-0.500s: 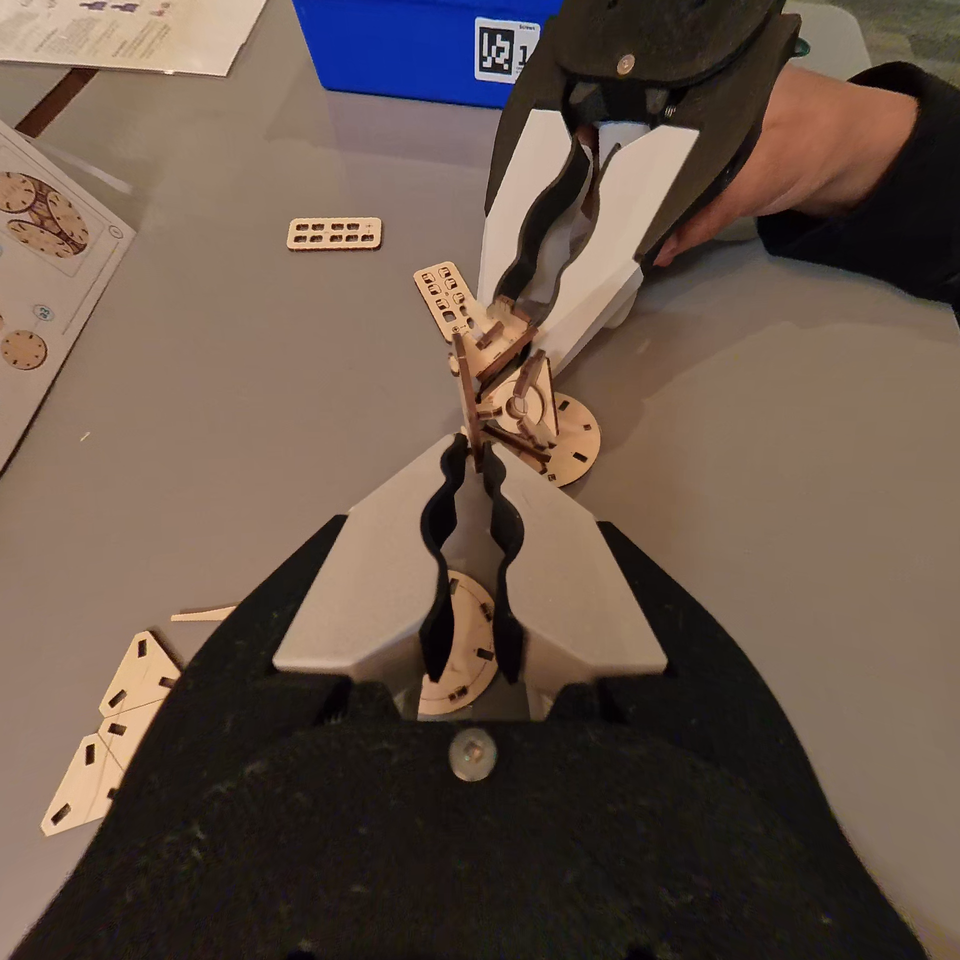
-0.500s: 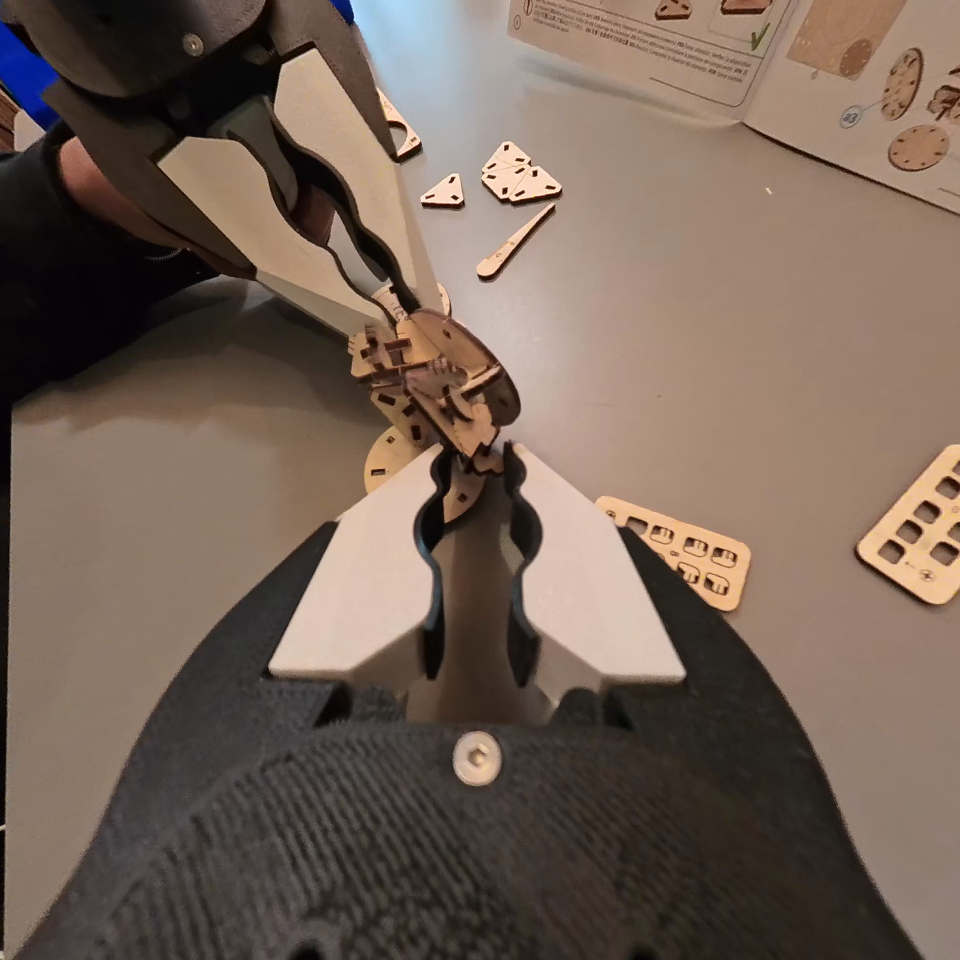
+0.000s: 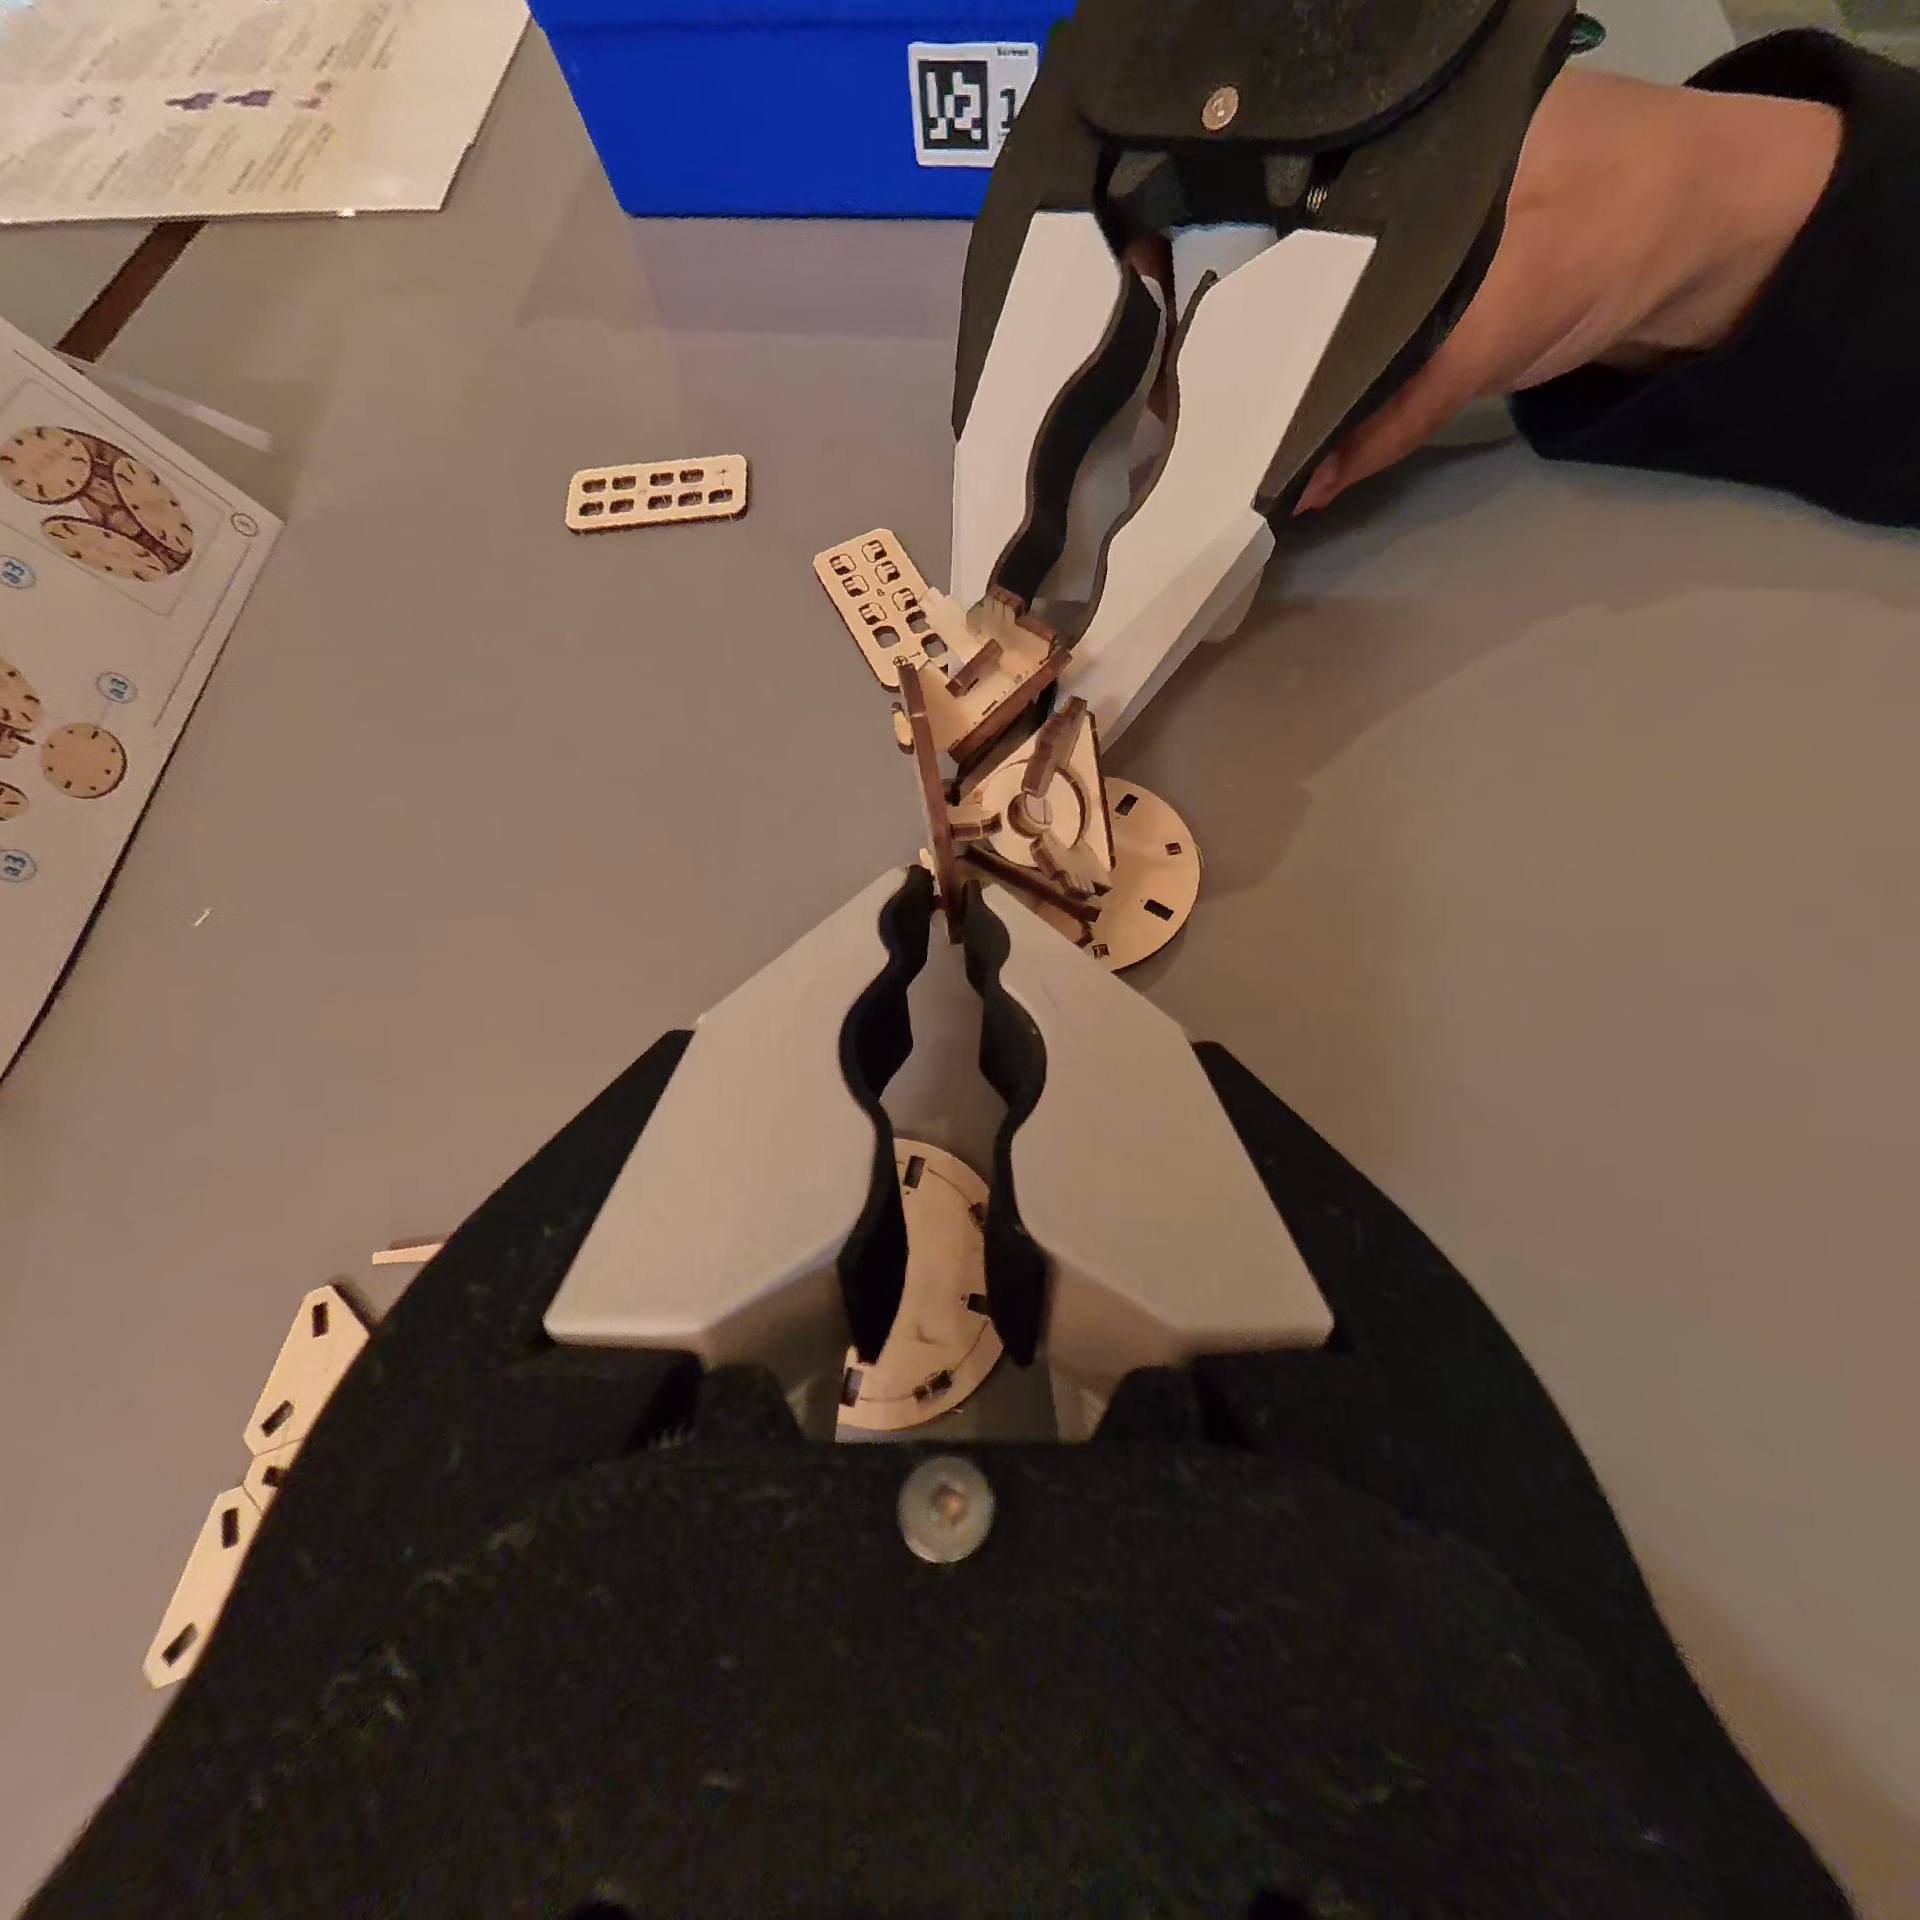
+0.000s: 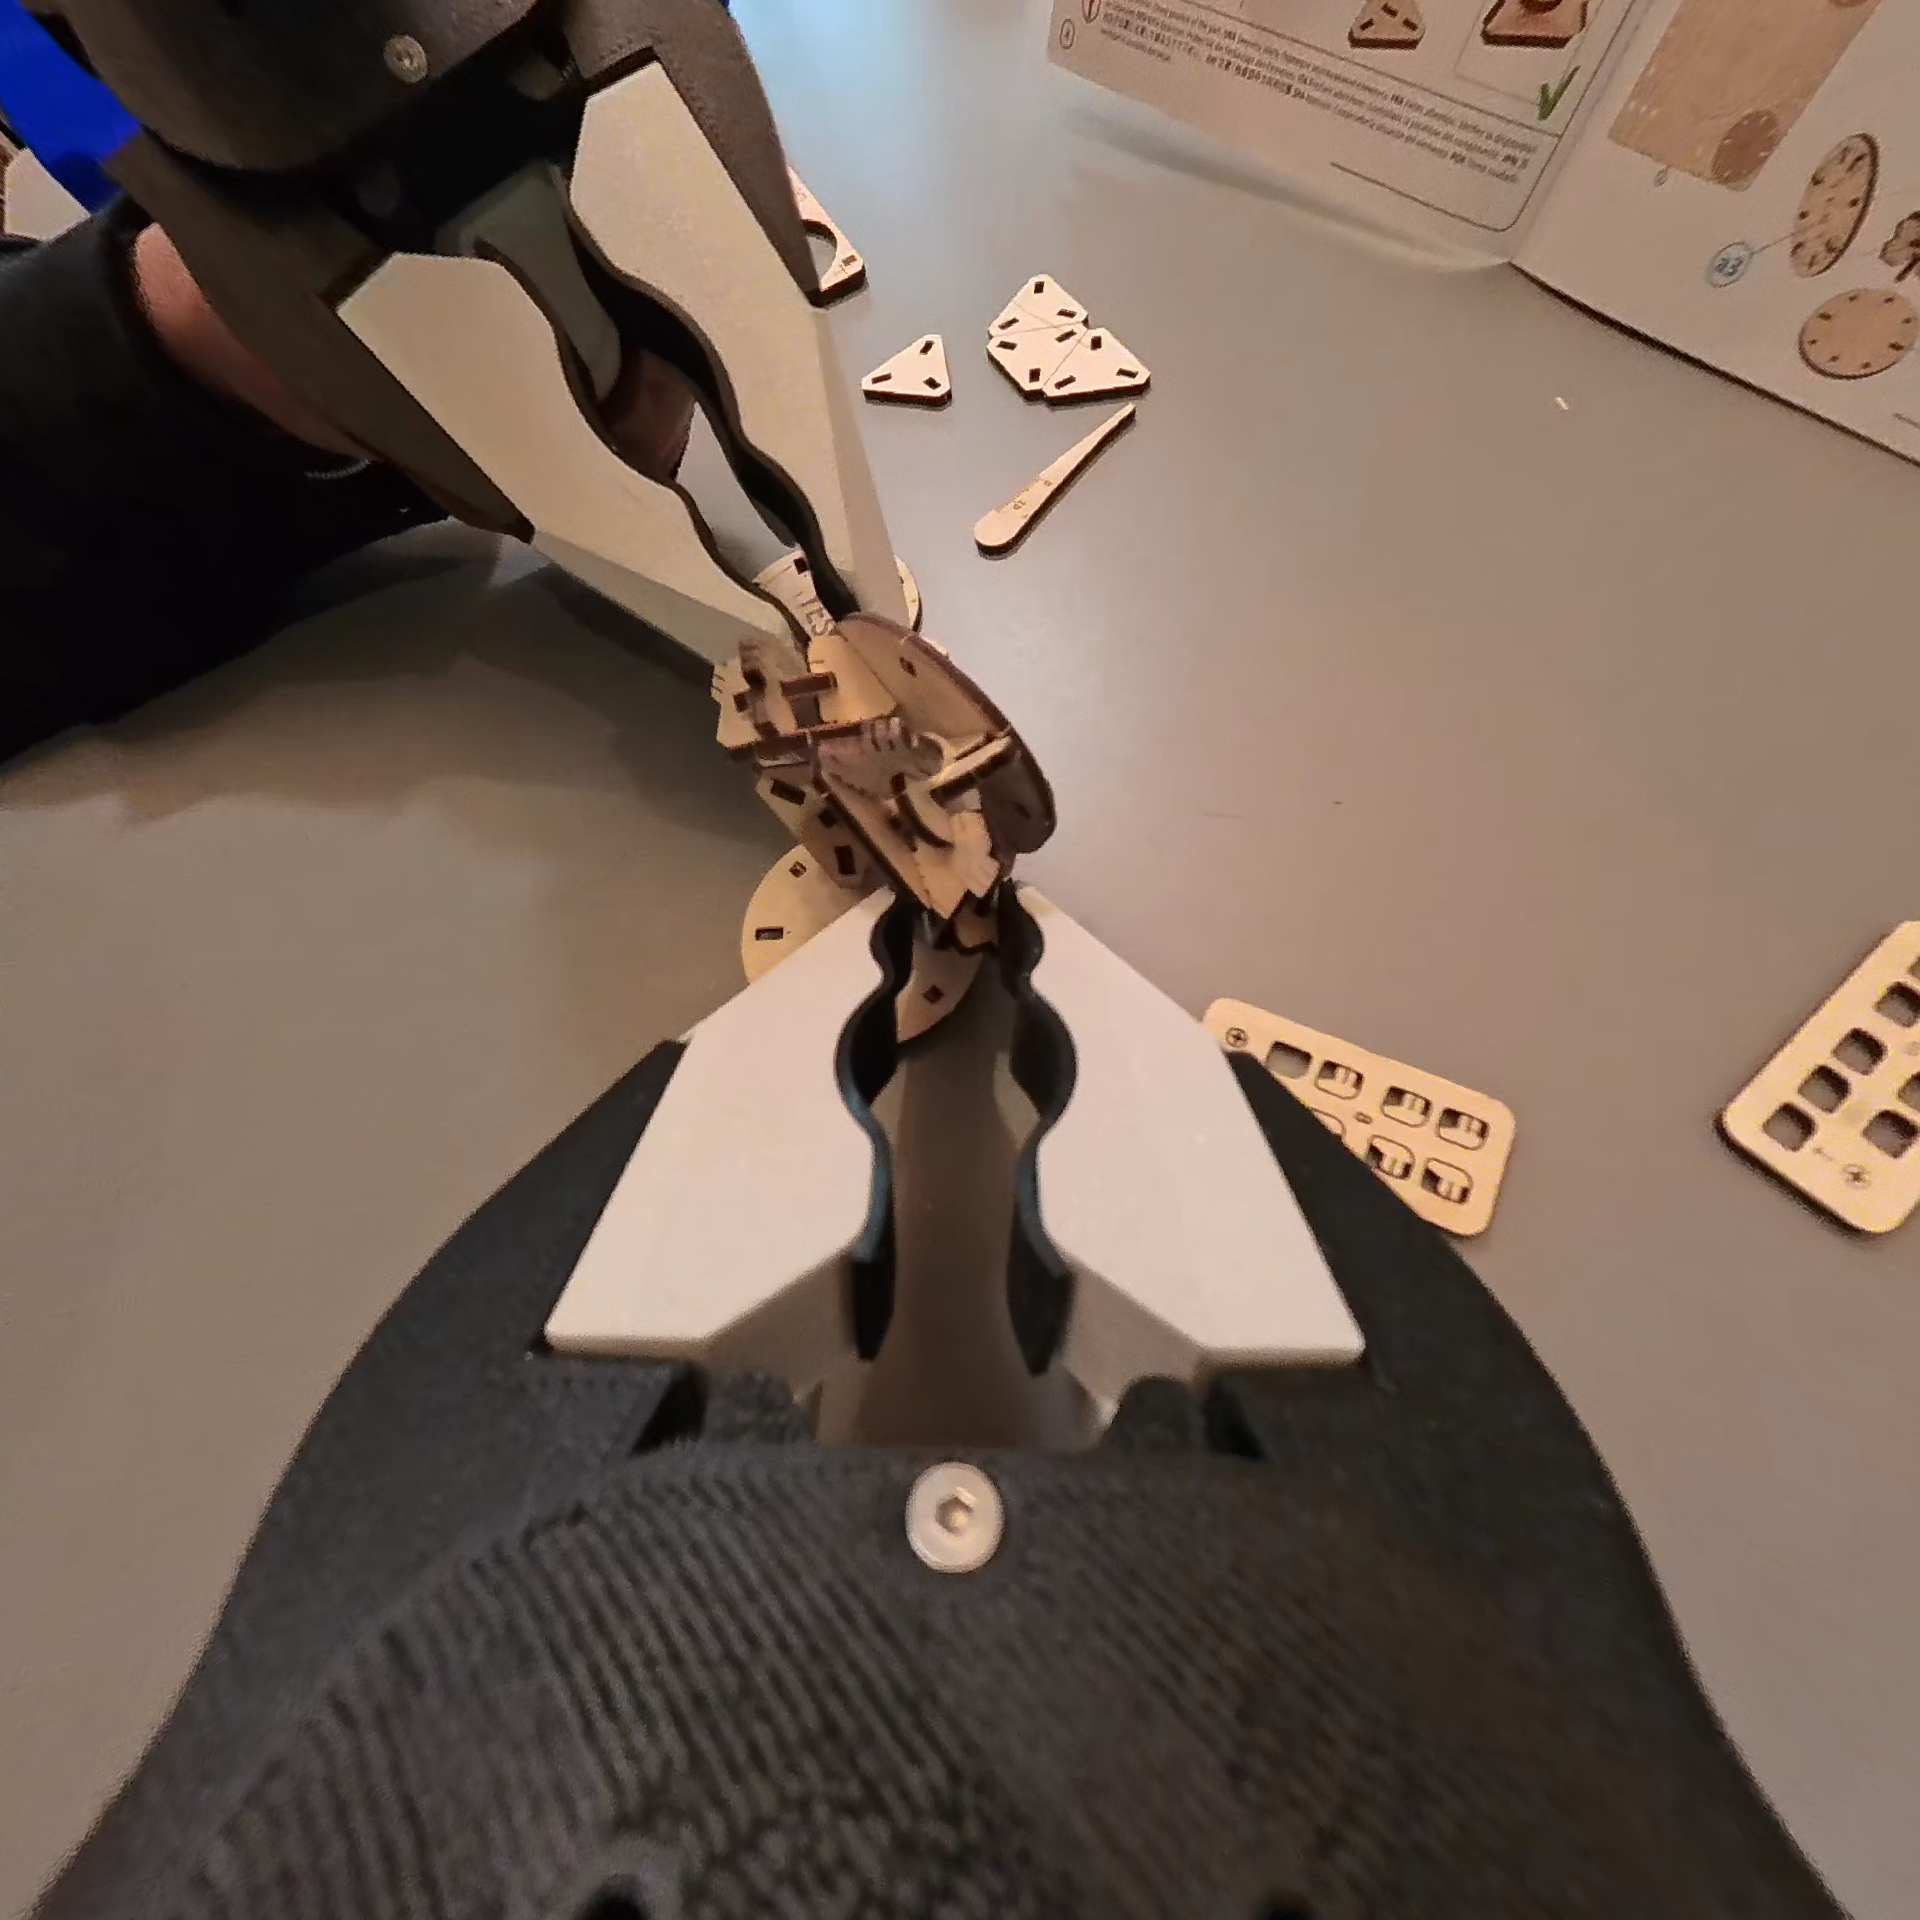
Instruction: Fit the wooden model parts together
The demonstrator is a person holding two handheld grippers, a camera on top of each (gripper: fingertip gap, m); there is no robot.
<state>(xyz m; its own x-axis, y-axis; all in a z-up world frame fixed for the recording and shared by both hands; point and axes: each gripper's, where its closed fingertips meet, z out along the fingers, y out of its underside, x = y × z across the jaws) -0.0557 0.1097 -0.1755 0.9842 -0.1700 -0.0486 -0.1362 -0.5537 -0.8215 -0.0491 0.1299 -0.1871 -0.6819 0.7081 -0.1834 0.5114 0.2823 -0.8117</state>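
A small wooden assembly (image 3: 1023, 800) of slotted plywood pieces hangs above the grey table (image 3: 520, 831) between both grippers. My left gripper (image 3: 943, 902) is shut on the thin edge of the assembly's round disc, which stands edge-on between its pads. My right gripper (image 4: 956, 920) is shut on a slotted piece at the assembly's (image 4: 883, 769) other end. In the left wrist view the right gripper (image 3: 1034, 623) reaches in from the upper right, held by a hand. In the right wrist view the left gripper (image 4: 821, 613) comes in from the upper left.
A loose wooden disc (image 3: 1153, 883) lies under the assembly and another (image 3: 935, 1278) under my left fingers. Perforated strips (image 3: 657, 491) (image 4: 1371, 1112), triangle pieces (image 4: 1060, 353) (image 3: 301, 1351) and a wooden stick (image 4: 1049, 478) lie around. A blue bin (image 3: 779, 104) and instruction sheets (image 4: 1558, 125) stand farther off. The grippers are tip to tip, or close to it.
My right gripper's fingers have drawn slightly closer on the assembly. Both grippers and the assembly have otherwise hardly moved.
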